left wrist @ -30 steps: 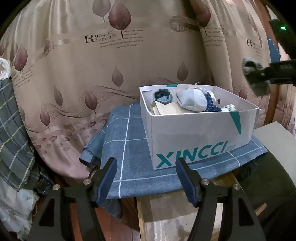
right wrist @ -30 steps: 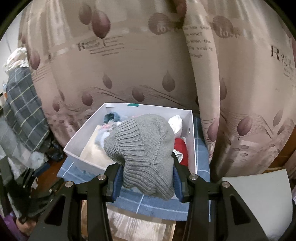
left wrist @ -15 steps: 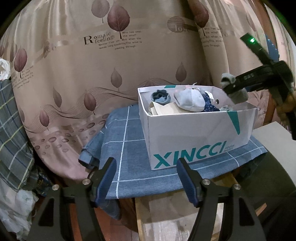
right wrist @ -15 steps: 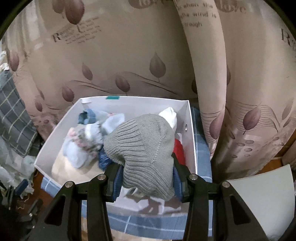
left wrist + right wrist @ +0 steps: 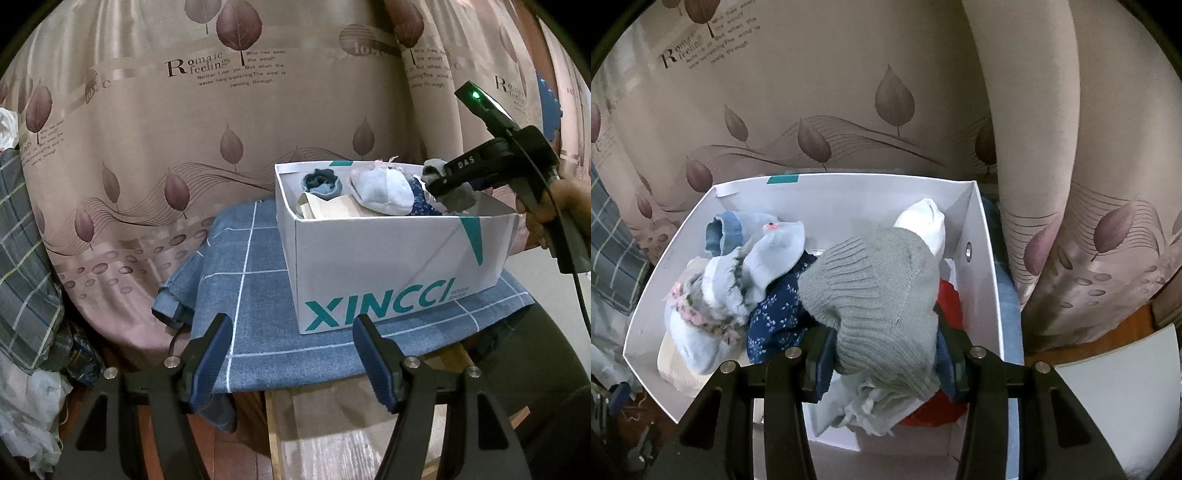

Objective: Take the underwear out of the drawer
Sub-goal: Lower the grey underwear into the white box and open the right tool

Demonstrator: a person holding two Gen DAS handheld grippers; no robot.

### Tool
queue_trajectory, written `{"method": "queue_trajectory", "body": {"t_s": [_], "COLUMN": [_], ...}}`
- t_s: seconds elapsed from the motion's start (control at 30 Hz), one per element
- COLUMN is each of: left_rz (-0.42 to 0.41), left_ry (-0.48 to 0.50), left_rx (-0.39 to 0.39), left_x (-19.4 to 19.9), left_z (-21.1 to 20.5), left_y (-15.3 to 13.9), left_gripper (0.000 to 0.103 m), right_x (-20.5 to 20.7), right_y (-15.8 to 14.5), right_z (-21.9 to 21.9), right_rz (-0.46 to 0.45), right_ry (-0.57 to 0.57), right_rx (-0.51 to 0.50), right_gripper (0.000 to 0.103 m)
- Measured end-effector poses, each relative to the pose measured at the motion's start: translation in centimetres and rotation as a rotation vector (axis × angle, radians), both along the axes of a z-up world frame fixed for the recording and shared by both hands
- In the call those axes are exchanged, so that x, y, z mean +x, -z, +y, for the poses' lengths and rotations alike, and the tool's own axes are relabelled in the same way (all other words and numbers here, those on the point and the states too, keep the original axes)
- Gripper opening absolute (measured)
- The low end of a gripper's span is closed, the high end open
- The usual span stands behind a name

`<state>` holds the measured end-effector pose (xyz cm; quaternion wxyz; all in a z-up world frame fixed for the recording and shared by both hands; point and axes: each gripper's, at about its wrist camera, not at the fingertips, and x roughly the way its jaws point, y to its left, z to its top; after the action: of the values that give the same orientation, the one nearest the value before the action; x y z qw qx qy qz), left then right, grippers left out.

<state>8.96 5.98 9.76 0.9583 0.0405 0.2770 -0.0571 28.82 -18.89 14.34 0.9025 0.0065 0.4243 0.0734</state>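
Note:
A white XINCCI box stands on a blue checked cloth and serves as the drawer. It holds several rolled garments: light blue, navy floral, white, red. My right gripper is shut on a grey knitted garment and hovers over the box's right half; it also shows in the left wrist view at the box's right rim. My left gripper is open and empty, in front of the box and below it.
A leaf-patterned curtain hangs close behind the box. Plaid fabric and crumpled things lie at the left. A white surface sits at the right. The cloth covers a wooden stand.
My right gripper has moved down and forward with the grey garment, from beside the box to low over its right half. My left gripper has barely moved.

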Motion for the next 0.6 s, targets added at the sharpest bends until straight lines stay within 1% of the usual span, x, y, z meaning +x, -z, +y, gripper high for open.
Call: {"method": "queue_trajectory", "body": {"t_s": [0.37,0.43,0.6], "left_rz": [0.018,0.019,0.027], "left_ry": [-0.004,-0.005,-0.006], "left_rx": [0.003,0.005,0.004], "left_x": [0.22,0.25,0.51], "left_z": [0.03,0.01,0.00], "left_y": [0.25,0.25,0.40], "left_gripper": [0.069,0.069,0.069], "right_x": [0.94,0.99,0.98], "right_y": [0.67,0.64,0.71], "right_z": [0.69,0.68,0.60], "right_rz": [0.005,0.000,-0.013], "right_ry": [0.002,0.007,0.016], "right_rx": [-0.014,-0.006,0.015], "right_gripper": [0.047,0.051,0.056]}}
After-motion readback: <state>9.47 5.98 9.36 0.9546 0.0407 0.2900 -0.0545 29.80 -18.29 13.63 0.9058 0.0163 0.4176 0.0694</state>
